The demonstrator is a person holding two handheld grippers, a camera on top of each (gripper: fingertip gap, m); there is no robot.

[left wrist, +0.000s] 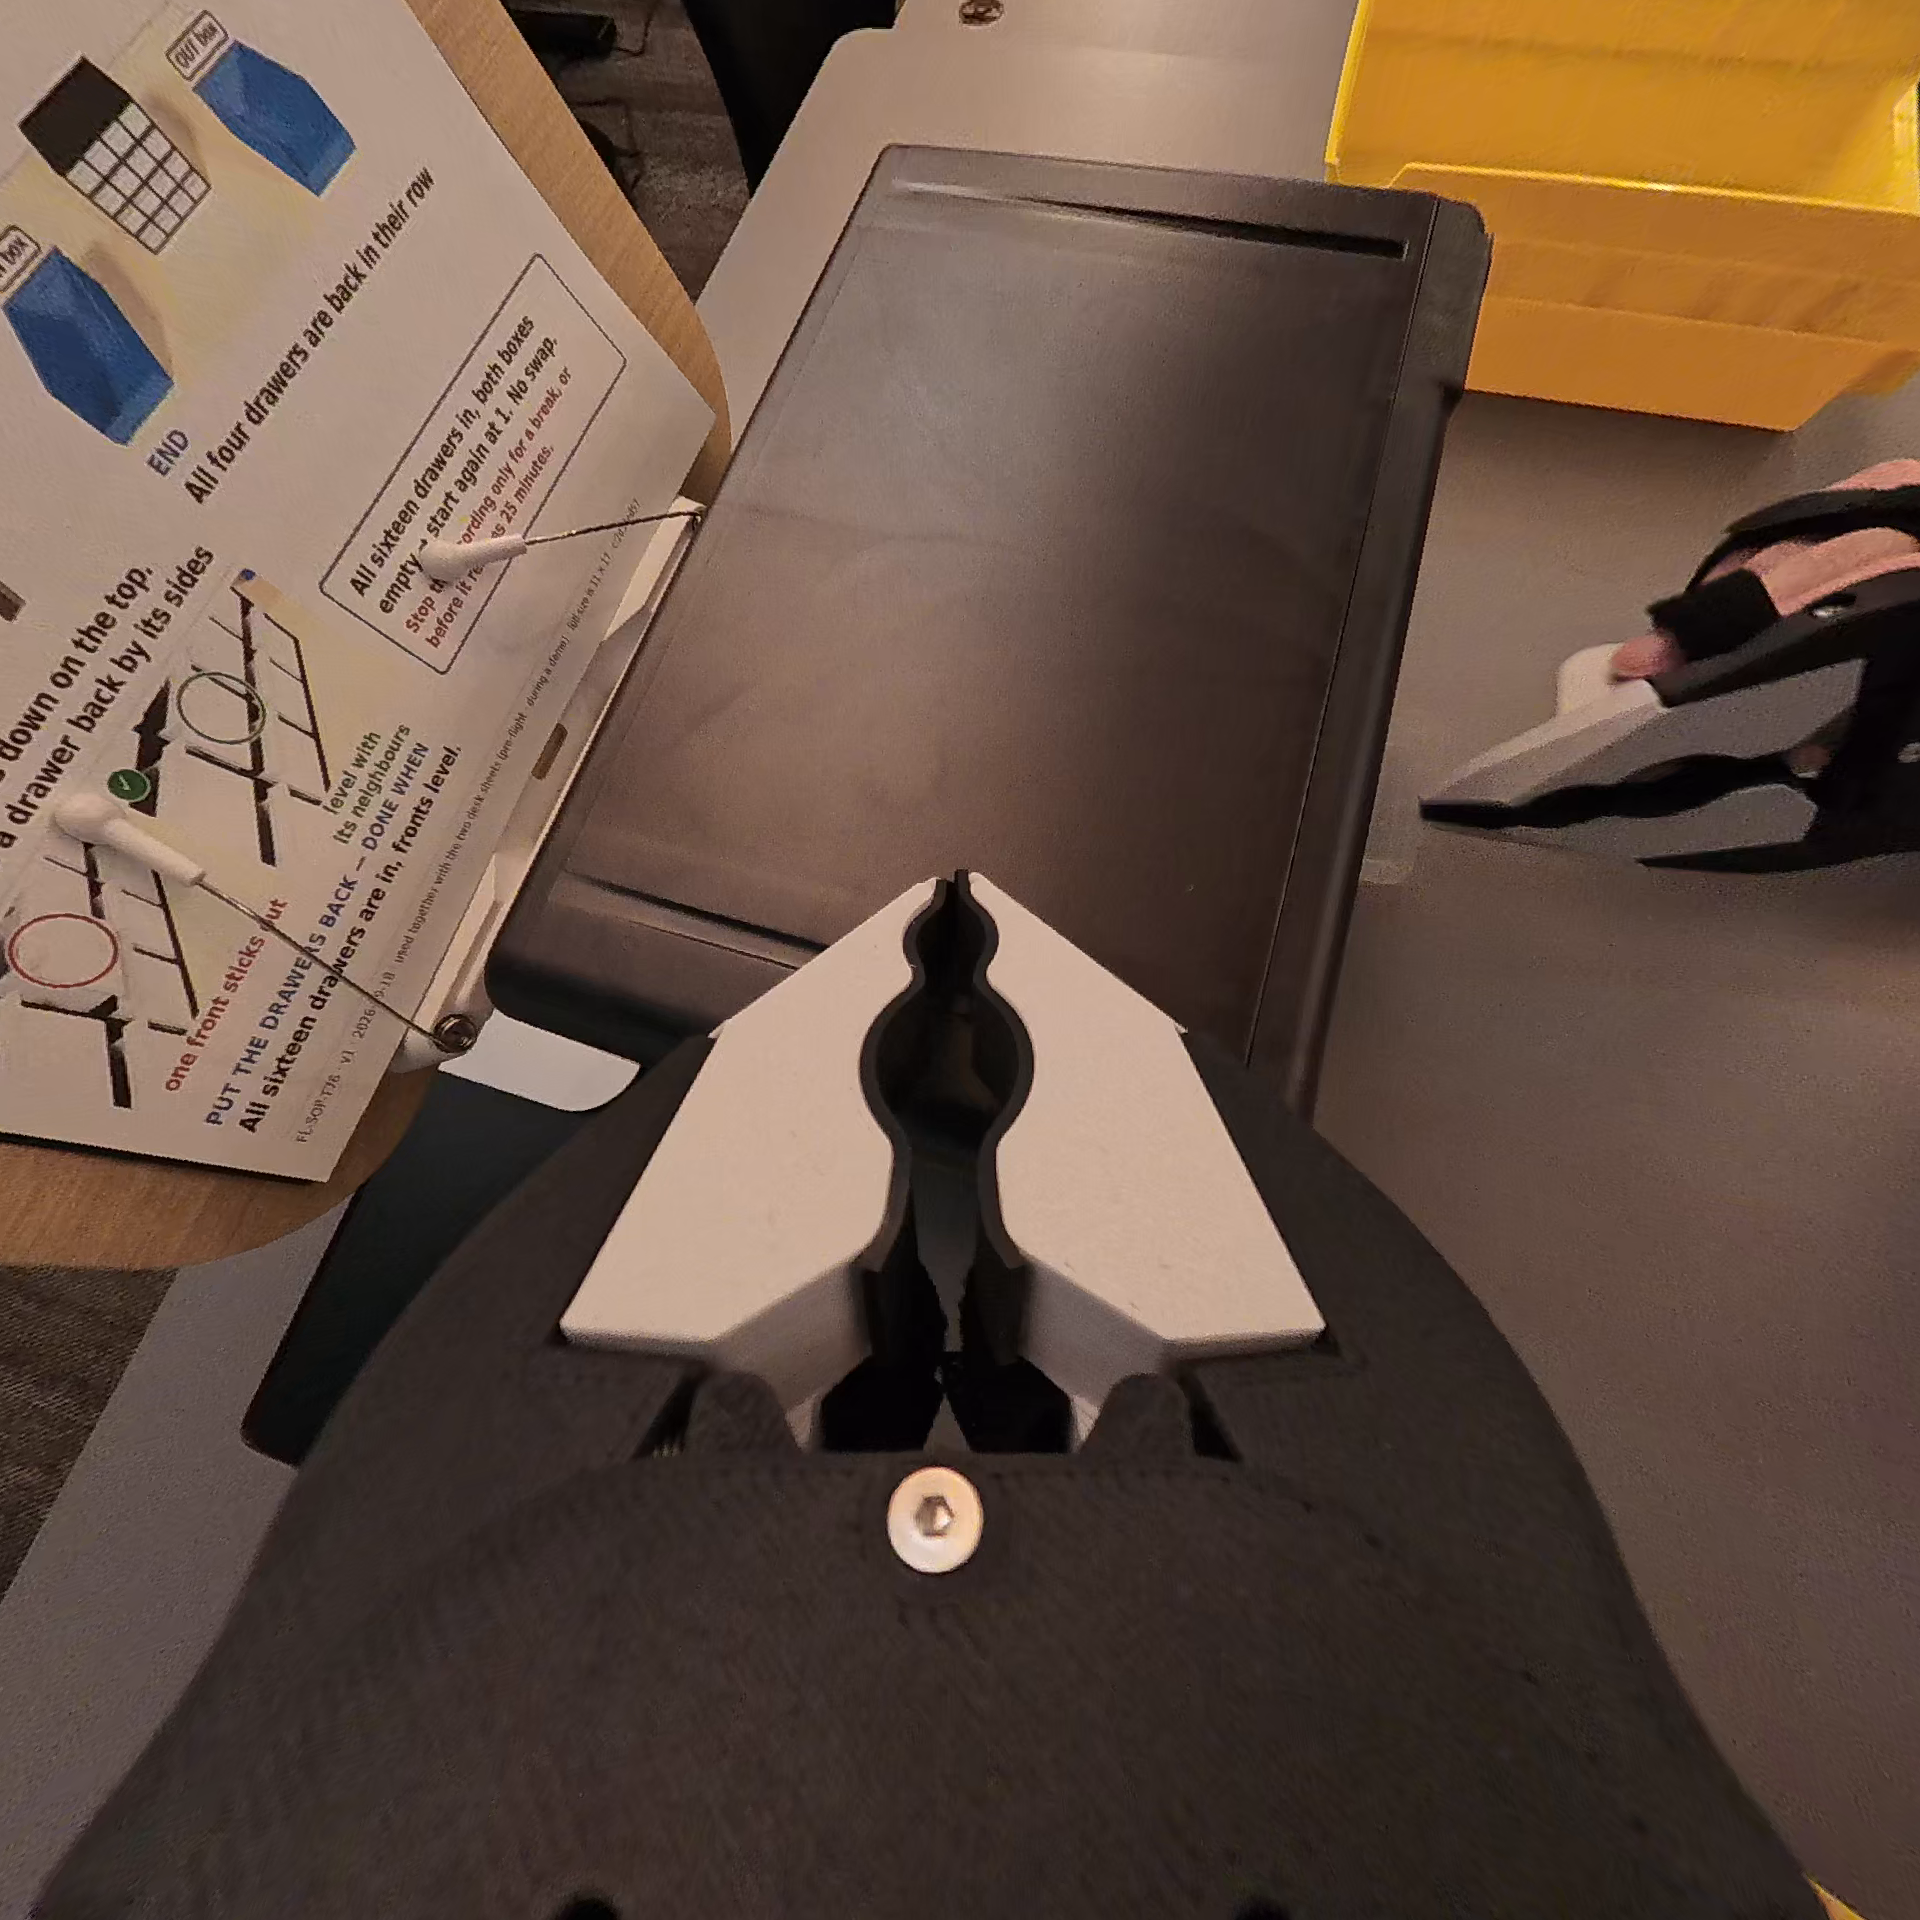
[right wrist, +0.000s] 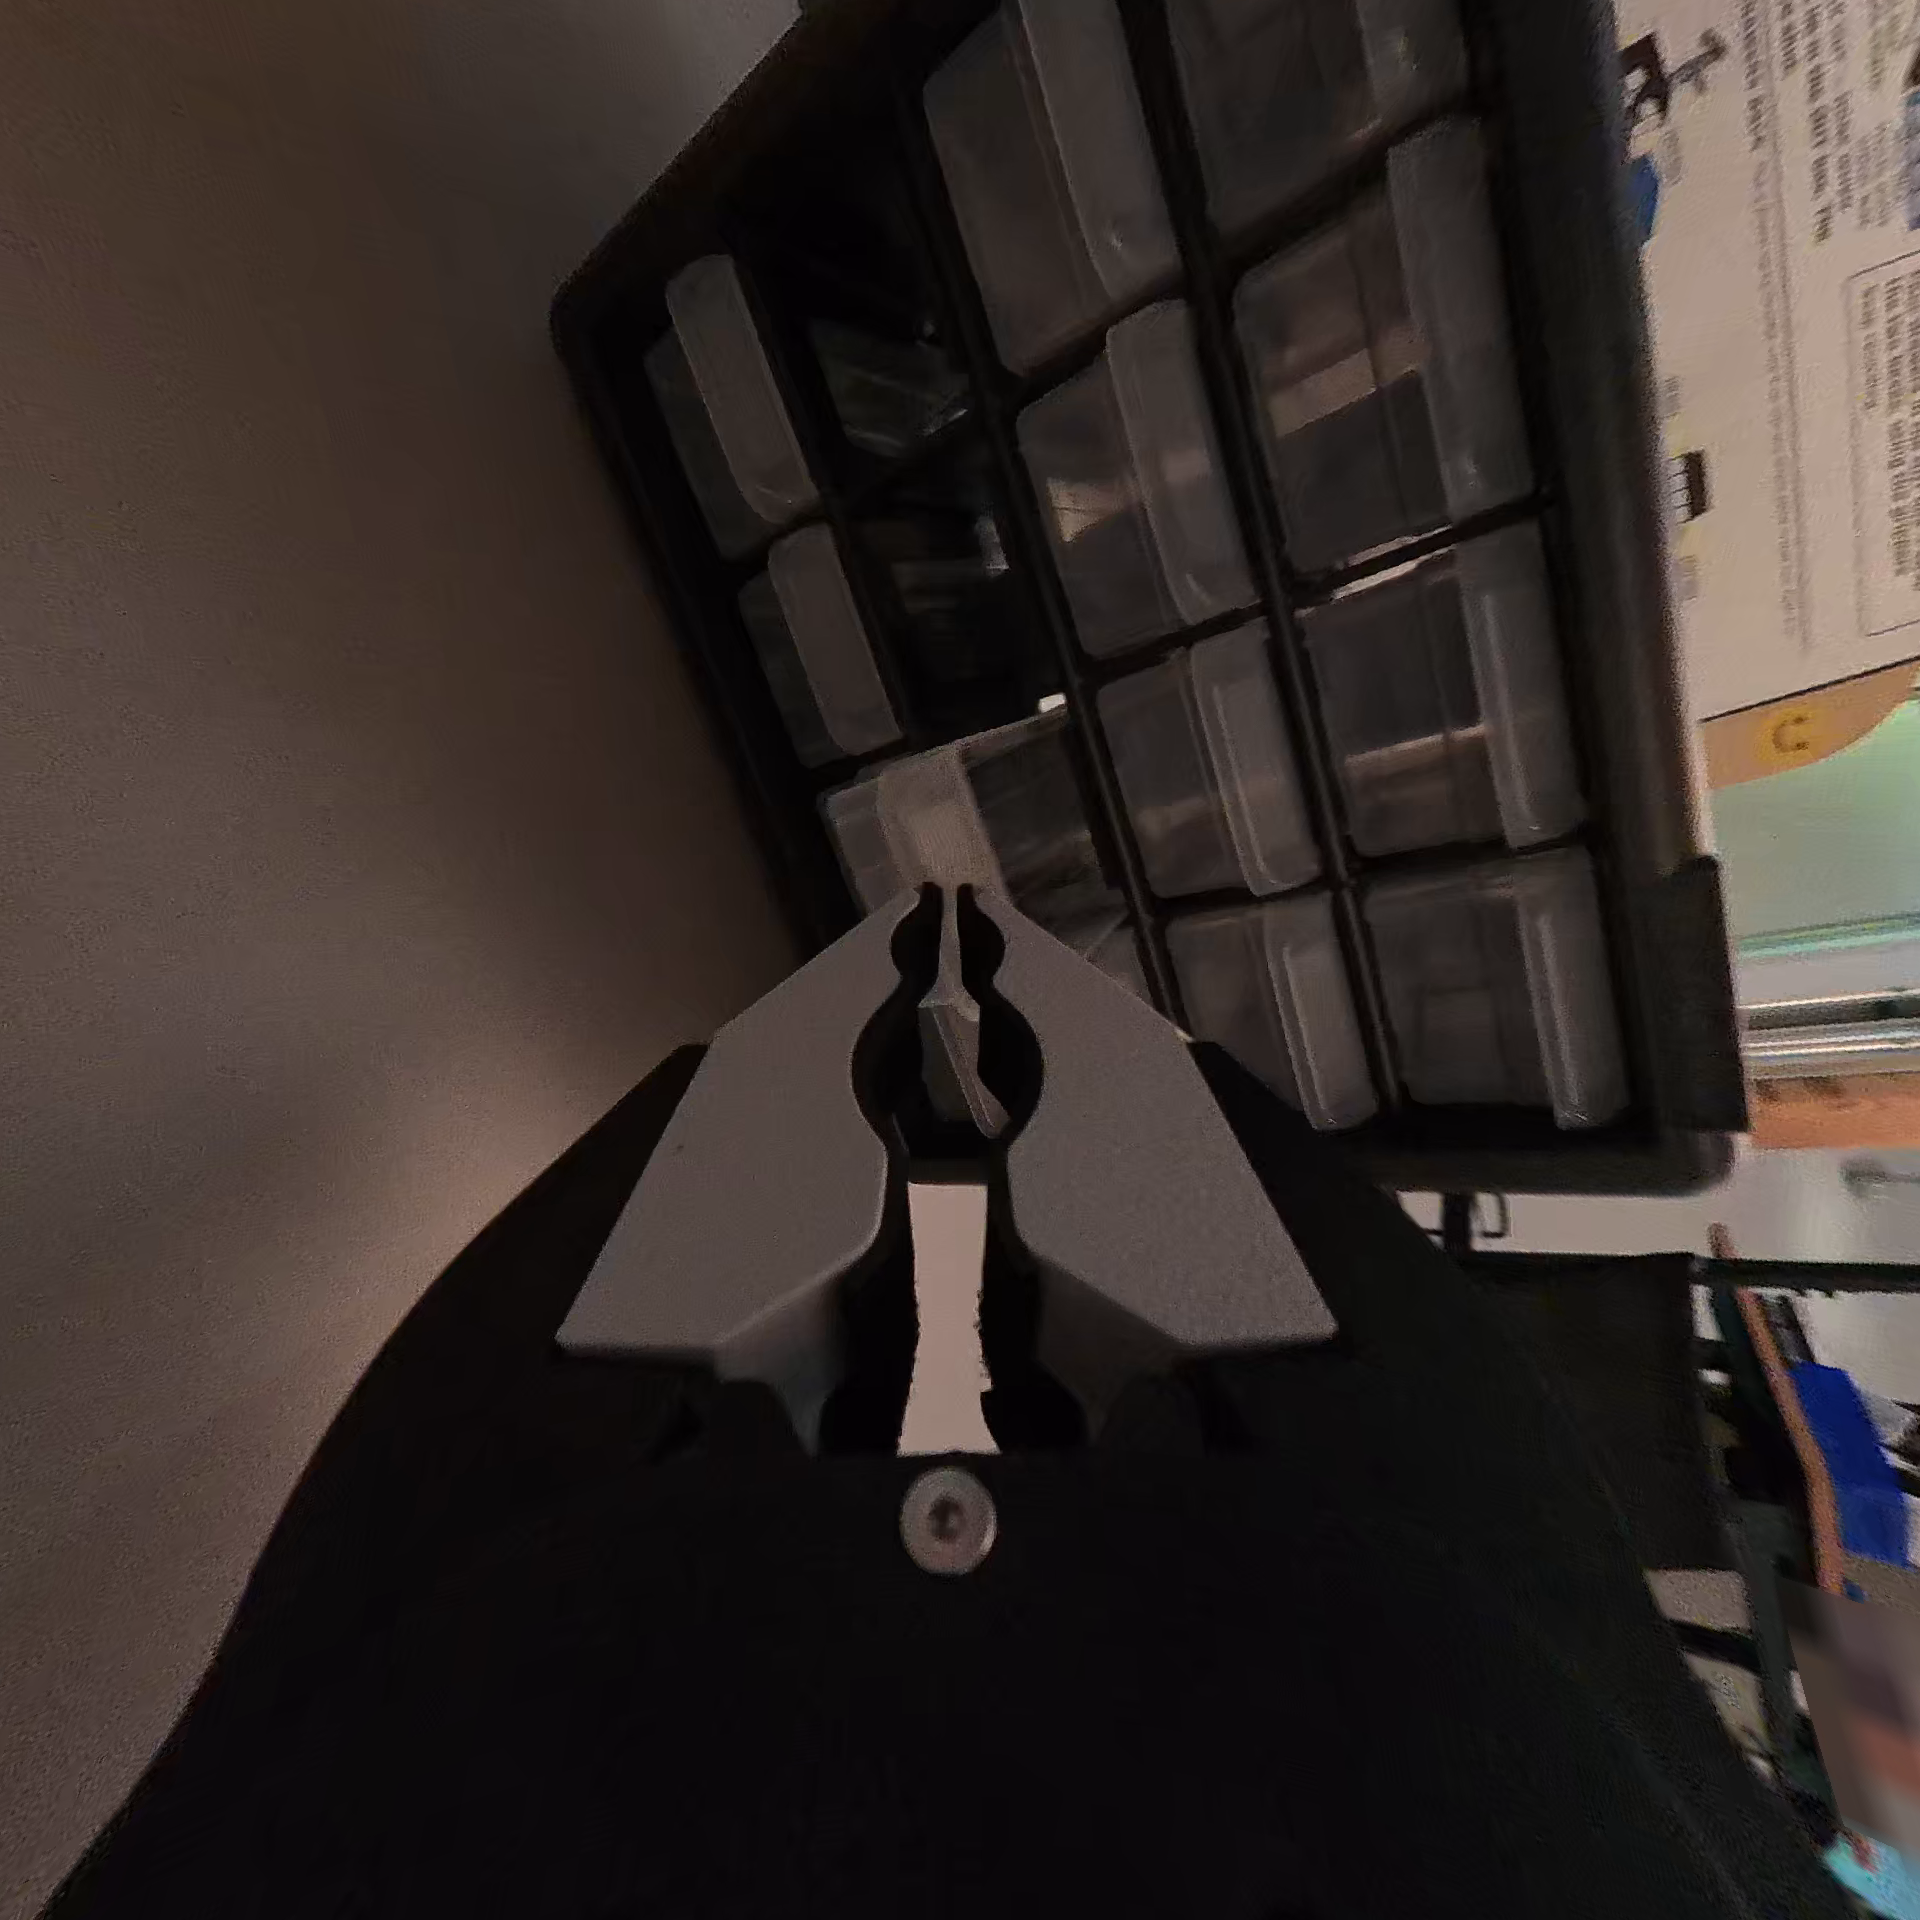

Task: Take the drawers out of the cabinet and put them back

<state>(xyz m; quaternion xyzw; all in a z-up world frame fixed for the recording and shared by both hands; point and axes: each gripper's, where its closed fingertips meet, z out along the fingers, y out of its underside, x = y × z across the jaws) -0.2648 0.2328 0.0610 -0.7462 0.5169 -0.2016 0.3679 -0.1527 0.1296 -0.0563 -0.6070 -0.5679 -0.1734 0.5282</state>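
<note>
A grey table [left wrist: 1558,1351] carries everything. Nearest, the left gripper [left wrist: 958,883], jaws closed on nothing, rests on the black cabinet [left wrist: 1039,582] top, likely steadying it. The right gripper [right wrist: 948,891] pinches the handle of a clear drawer [right wrist: 914,821] that sits partly out of its slot, ready to slide. Beyond lie a printed instruction sheet [left wrist: 312,520], clipped to its board, and yellow bins [left wrist: 1662,208].

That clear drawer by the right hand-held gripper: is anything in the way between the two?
Nothing visible. The right hand-held gripper has its tips already at the clear drawer, pinched on the drawer's front tab, in the black cabinet. No other thing lies between them.
</note>
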